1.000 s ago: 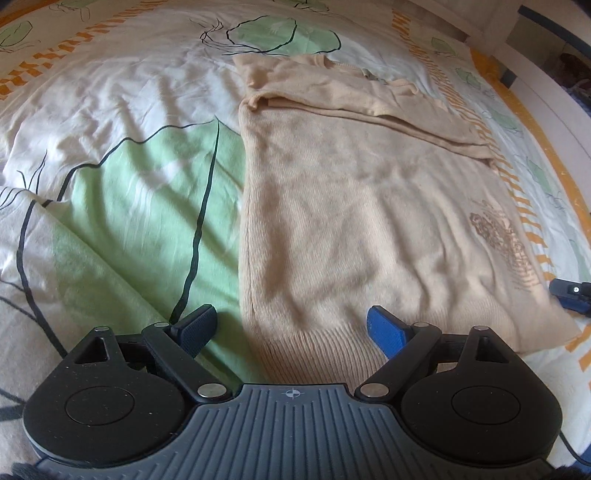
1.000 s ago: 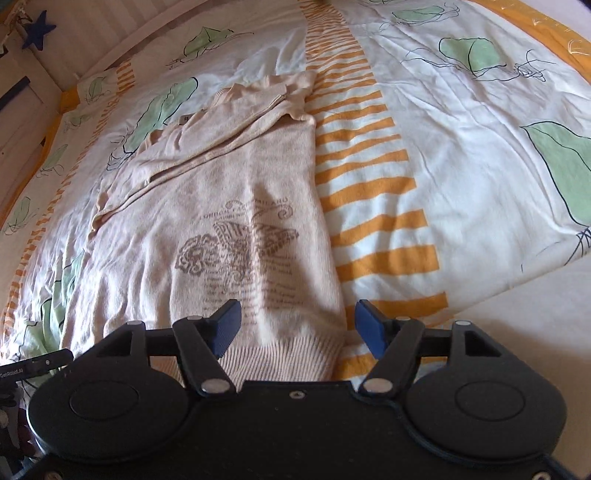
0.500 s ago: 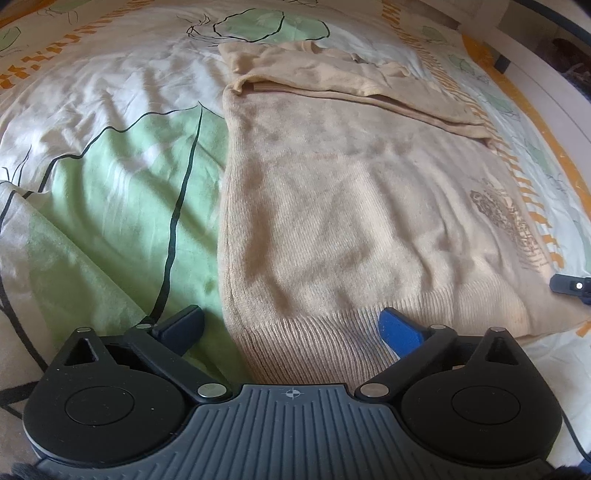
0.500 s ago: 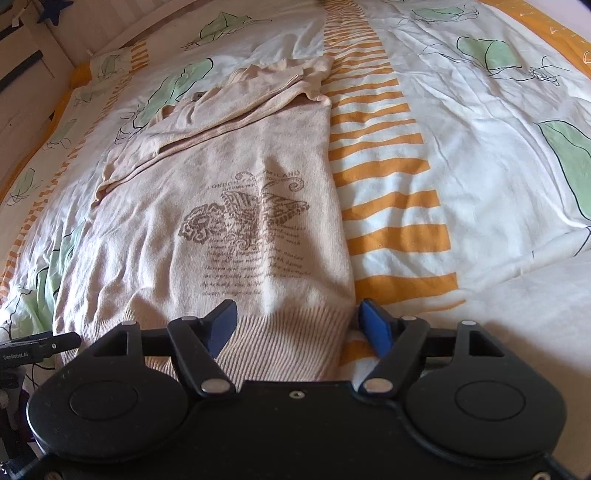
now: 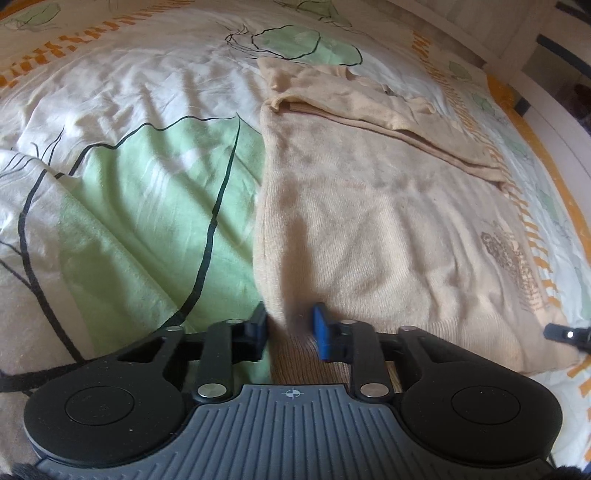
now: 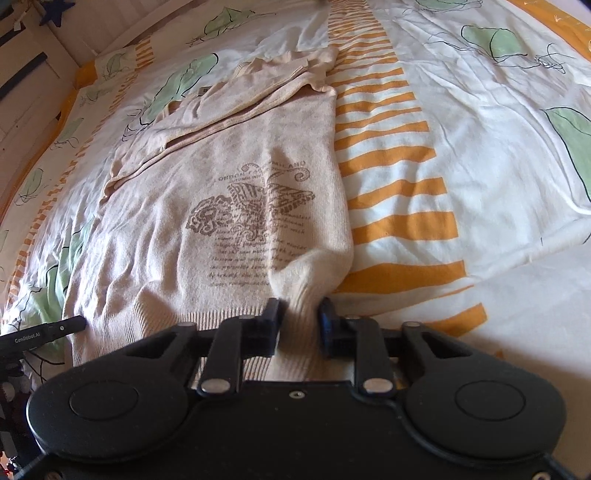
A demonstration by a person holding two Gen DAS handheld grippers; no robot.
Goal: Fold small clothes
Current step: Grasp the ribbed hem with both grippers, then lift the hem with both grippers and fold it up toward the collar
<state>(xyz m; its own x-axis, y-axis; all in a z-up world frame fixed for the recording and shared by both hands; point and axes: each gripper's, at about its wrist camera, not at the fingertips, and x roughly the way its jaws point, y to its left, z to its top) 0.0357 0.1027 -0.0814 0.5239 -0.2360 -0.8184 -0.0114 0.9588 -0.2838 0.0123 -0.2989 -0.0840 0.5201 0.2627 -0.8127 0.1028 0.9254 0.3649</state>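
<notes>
Left wrist view: the left tongs (image 5: 290, 334) are closing on the near left hem corner of the sweater (image 5: 369, 221), whose long axis runs toward 12 o'clock across the bed (image 5: 129, 184).

Right wrist view: the right tongs (image 6: 299, 325) are closing on the bunched right hem corner; the sweater's body stretches toward 11 o'clock.

A bedroom in a home. Most of both views is a bed w/ a rumpled cotton duvet (image 5: 122, 122), cream w/ big green leaf shapes outlined in black & bands of orange stripes (image 6: 388, 155). A beige knit sweater (image 6: 229, 206) w/ a brown print lies flat on it. At the far edge, pale wood-plank wall panelling (image 6: 122, 26) runs behind the bed. A dark blue star decoration (image 6: 55, 11) hangs in the upper left corner of the right wrist view. Soft daylight falls across the fabric, no work surfaces or machinery.
</notes>
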